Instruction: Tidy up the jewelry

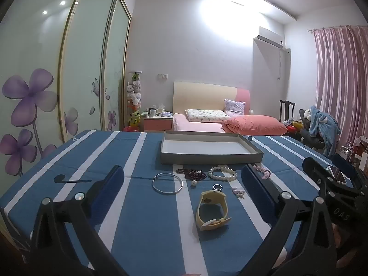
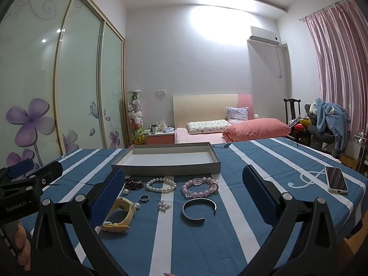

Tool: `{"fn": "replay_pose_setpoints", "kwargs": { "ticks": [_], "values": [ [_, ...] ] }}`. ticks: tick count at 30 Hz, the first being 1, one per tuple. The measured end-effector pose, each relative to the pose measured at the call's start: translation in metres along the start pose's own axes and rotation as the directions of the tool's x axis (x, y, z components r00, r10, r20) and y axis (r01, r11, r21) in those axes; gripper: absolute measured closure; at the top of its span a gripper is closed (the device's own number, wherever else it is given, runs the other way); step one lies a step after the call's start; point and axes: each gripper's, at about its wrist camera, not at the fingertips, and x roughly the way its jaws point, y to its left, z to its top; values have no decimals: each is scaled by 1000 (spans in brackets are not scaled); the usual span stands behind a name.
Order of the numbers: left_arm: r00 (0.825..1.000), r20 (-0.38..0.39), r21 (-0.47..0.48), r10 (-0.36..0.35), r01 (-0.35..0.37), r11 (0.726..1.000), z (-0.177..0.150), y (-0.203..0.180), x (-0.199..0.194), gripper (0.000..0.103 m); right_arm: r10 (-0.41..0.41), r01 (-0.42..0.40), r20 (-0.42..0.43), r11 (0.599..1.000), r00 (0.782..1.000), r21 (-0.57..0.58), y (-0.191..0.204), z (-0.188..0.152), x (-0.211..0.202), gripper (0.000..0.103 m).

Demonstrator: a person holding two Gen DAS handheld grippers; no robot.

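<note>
A shallow grey tray [image 1: 210, 157] [image 2: 165, 169] with a white floor stands on the blue striped tablecloth. In front of it lie a yellow watch [image 1: 212, 209] [image 2: 122, 214], a thin silver bangle [image 1: 167, 183], a white pearl bracelet [image 1: 222, 173] [image 2: 161, 185], a dark red bead bracelet [image 1: 195, 174] [image 2: 133, 183], a small ring [image 1: 217, 186] [image 2: 144, 198], a pink bead bracelet [image 2: 200, 186] and an open silver cuff [image 2: 199, 208]. My left gripper [image 1: 184, 184] is open above the jewelry. My right gripper [image 2: 184, 184] is open and empty above it too.
A phone [image 2: 336, 179] lies on the cloth at the right. The table's far edge is just behind the tray. A bed [image 2: 230, 128], a wardrobe with sliding doors [image 1: 57, 80] and a chair with clothes [image 2: 326, 119] stand beyond the table.
</note>
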Motion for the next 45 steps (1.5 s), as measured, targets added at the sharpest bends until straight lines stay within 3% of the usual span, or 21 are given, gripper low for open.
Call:
{"fn": "replay_pose_setpoints", "kwargs": {
  "ticks": [45],
  "values": [
    [1000,-6,-2,0,0,1000,-3,0,1,4,-1,1,-11,1000,1000,10,-2,-3,2,2]
  ]
}}
